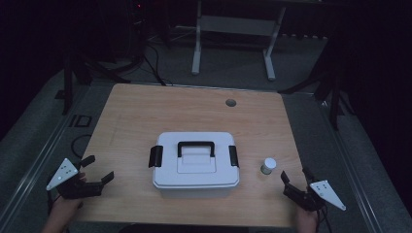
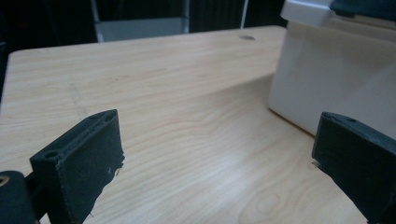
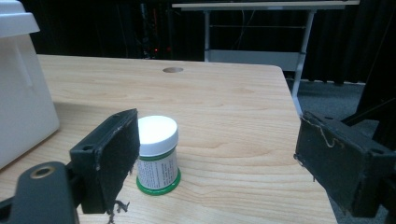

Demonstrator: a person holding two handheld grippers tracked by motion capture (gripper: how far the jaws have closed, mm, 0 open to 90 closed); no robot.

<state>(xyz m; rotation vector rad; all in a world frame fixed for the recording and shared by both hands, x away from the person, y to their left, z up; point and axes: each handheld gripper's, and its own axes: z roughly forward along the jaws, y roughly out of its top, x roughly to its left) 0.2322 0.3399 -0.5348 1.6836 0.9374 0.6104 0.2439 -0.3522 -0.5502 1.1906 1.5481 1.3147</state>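
The left gripper [image 1: 101, 168] rests at the near left table [image 1: 145, 111] edge, jaws wide and empty. The right gripper [image 1: 294, 174] rests at the near right corner, jaws wide, nothing between them. The small jar [image 1: 268, 165], with a white lid and green label, stands upright just beyond the right gripper; its label print is too small to read. The white box [image 1: 194, 167] sits mid-table, lid closed; its contents are hidden. The room beyond is too dark to make out.
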